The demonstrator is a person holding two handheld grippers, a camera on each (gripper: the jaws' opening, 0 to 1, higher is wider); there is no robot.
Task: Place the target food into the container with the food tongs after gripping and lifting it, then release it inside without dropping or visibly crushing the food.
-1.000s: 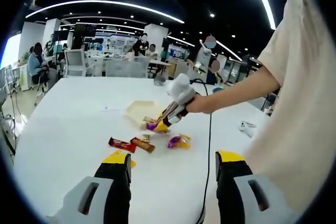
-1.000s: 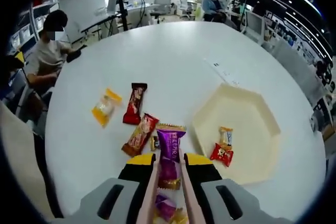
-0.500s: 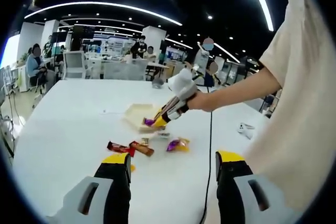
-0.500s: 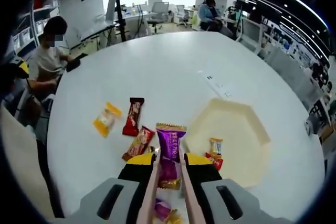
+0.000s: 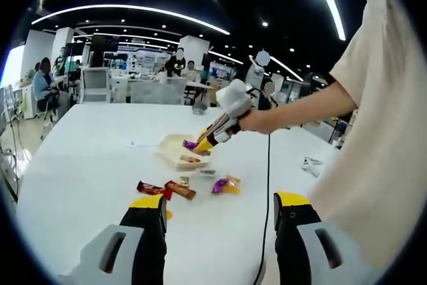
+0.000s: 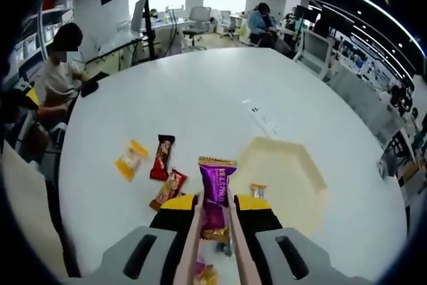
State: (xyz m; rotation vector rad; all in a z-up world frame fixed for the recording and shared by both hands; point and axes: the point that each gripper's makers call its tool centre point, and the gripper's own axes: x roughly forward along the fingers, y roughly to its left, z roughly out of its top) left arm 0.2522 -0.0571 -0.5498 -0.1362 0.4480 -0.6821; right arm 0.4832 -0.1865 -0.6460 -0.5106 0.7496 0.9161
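My right gripper [image 6: 215,203] is shut on beige food tongs [image 6: 191,243], and the tong tips pinch a purple snack packet [image 6: 215,188]. In the left gripper view a hand holds that gripper [image 5: 217,135] high, with the purple packet [image 5: 189,144] hanging over the cream hexagonal tray [image 5: 168,148]. In the right gripper view the tray [image 6: 293,165] lies just right of the packet and holds a small wrapped snack [image 6: 257,191]. My left gripper [image 5: 220,205] is open and low over the near table, nothing between its jaws.
Loose on the white table are two red bars [image 6: 161,157] [image 6: 171,187], a yellow packet [image 6: 131,159] and a purple-yellow packet [image 5: 226,183]. A black cable [image 5: 267,185] and a white device [image 5: 312,163] lie to the right. People sit at desks beyond.
The right gripper has risen with the purple packet and moved from above the loose snacks to over the tray. The left gripper has stayed put.
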